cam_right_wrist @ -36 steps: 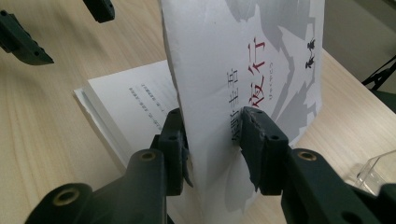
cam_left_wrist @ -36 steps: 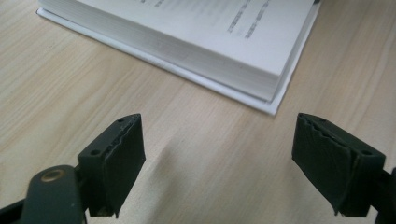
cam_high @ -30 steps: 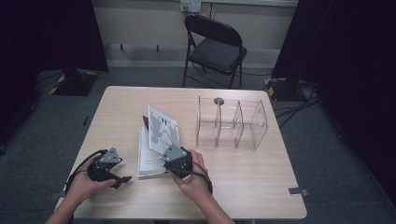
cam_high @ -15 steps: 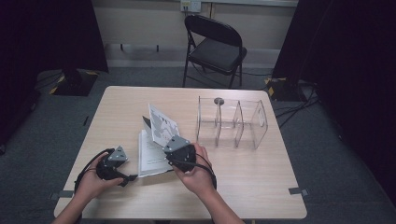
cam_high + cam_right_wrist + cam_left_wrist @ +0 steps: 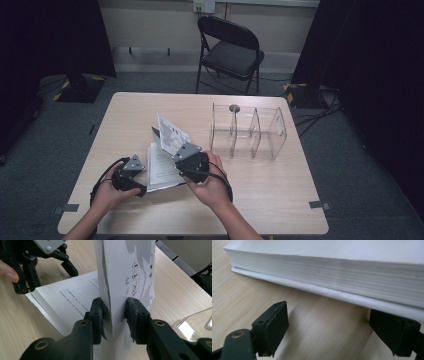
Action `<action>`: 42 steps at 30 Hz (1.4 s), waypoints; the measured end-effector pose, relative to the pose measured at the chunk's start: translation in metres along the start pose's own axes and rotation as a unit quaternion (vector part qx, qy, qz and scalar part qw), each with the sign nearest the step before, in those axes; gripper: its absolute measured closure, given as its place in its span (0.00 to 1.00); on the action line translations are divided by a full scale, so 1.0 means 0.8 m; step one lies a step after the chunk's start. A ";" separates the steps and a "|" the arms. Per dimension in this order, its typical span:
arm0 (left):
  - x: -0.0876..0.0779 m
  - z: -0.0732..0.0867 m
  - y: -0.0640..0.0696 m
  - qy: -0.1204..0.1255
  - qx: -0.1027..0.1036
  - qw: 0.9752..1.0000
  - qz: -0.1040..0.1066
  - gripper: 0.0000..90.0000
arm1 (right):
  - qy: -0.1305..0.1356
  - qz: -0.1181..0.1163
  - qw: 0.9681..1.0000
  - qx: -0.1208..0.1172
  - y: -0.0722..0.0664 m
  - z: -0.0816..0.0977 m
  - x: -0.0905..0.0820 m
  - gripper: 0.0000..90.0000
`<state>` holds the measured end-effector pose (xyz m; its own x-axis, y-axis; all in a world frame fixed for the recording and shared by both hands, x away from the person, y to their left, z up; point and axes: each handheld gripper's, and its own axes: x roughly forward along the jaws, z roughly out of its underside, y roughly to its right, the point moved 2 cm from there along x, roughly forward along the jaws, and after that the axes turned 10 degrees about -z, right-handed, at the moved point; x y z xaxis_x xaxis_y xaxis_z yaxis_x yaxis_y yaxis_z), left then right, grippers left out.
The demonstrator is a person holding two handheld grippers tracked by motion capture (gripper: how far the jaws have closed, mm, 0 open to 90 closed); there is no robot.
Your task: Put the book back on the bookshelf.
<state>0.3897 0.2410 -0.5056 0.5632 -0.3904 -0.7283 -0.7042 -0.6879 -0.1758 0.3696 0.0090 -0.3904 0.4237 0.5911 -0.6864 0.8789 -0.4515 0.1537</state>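
Left gripper (image 5: 131, 176) — black body, grey three-cornered plate on top with small screws at its corners; black cable looping off behind it. Black jaw pads, one with a ragged front edge, carried on links with brass-coloured pivot rivets.

Right gripper (image 5: 114, 315) — same build: grey plate, black cable trailing rearward, ridged pads with small screw holes, ringed pivots. Forearms bare, no sleeves.

The lifted cover (image 5: 130, 270) of the book (image 5: 162, 167) bears red vertical Chinese characters and a smaller dark column beside them — too blurred to read surely. The open page (image 5: 75, 297) carries lines of small print — illegible.
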 end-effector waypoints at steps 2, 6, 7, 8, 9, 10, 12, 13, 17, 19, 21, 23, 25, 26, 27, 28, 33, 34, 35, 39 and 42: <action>0.002 -0.002 0.004 0.008 0.001 1.000 0.000 0.17 | -0.001 -0.003 1.000 0.000 -0.001 -0.001 -0.001 0.74; 0.005 -0.006 0.009 0.017 0.010 1.000 -0.003 0.17 | -0.007 -0.003 1.000 -0.007 -0.003 -0.003 -0.001 0.74; 0.006 -0.007 0.011 0.019 0.007 1.000 -0.001 0.17 | -0.008 -0.003 1.000 -0.008 -0.002 -0.004 -0.001 0.74; 0.006 -0.007 0.011 0.019 0.007 1.000 -0.001 0.18 | -0.008 -0.003 1.000 -0.008 -0.002 -0.004 -0.001 0.74; 0.006 -0.007 0.012 0.022 0.008 1.000 -0.002 0.18 | -0.011 -0.004 1.000 -0.008 -0.002 -0.004 -0.001 0.74; 0.006 -0.007 0.012 0.021 0.010 1.000 -0.005 0.18 | -0.015 -0.007 1.000 -0.013 -0.002 -0.005 -0.001 0.74; 0.004 -0.009 0.013 0.023 0.008 1.000 -0.007 0.19 | -0.017 -0.006 1.000 -0.017 -0.002 -0.006 0.000 0.74; 0.004 -0.009 0.013 0.023 0.008 1.000 -0.007 0.19 | -0.019 -0.007 1.000 -0.016 -0.002 -0.006 0.000 0.74; 0.002 -0.010 0.014 0.026 0.003 1.000 -0.009 0.19 | -0.020 -0.010 1.000 -0.021 -0.001 -0.007 -0.001 0.74; 0.000 -0.011 0.014 0.024 0.001 1.000 -0.012 0.20 | -0.024 -0.010 0.999 -0.021 0.000 -0.009 -0.001 0.74; -0.001 -0.011 0.013 0.022 0.002 1.000 -0.013 0.20 | -0.025 -0.011 0.999 -0.023 0.000 -0.010 -0.001 0.74; -0.002 -0.012 0.013 0.021 0.000 1.000 -0.014 0.21 | -0.024 -0.013 0.999 -0.023 0.001 -0.011 0.000 0.74; -0.003 -0.012 0.013 0.021 -0.002 1.000 -0.015 0.21 | -0.026 -0.013 0.999 -0.023 0.001 -0.012 -0.001 0.74; -0.003 -0.012 0.013 0.022 -0.003 1.000 -0.015 0.21 | -0.027 -0.014 0.999 -0.022 0.001 -0.012 -0.001 0.74; -0.003 -0.012 0.013 0.021 -0.003 1.000 -0.015 0.21 | -0.026 -0.014 0.999 -0.022 0.002 -0.013 -0.001 0.74; -0.003 -0.012 0.014 0.022 -0.004 1.000 -0.015 0.21 | -0.027 -0.014 0.999 -0.022 0.002 -0.013 -0.001 0.74; -0.004 -0.013 0.013 0.021 -0.006 1.000 -0.018 0.21 | -0.027 -0.015 0.999 -0.021 0.003 -0.014 -0.002 0.74; -0.005 -0.013 0.013 0.021 -0.007 1.000 -0.022 0.20 | -0.028 -0.015 0.999 -0.021 0.003 -0.014 -0.002 0.74; -0.005 -0.013 0.013 0.021 -0.007 1.000 -0.022 0.20 | -0.027 -0.014 0.999 -0.023 0.003 -0.015 -0.002 0.74; -0.007 -0.013 0.012 0.021 -0.010 0.999 -0.027 0.20 | -0.030 -0.013 0.999 -0.022 0.003 -0.016 -0.003 0.74; -0.008 -0.013 0.011 0.024 -0.010 0.999 -0.032 0.19 | -0.028 -0.014 0.999 -0.022 0.004 -0.016 -0.004 0.74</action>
<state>0.3844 0.2306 -0.4954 0.6268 -0.3742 -0.6834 -0.6576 -0.7245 -0.2065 0.3740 0.0142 -0.3791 0.3864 0.5643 -0.7295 0.8998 -0.4046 0.1636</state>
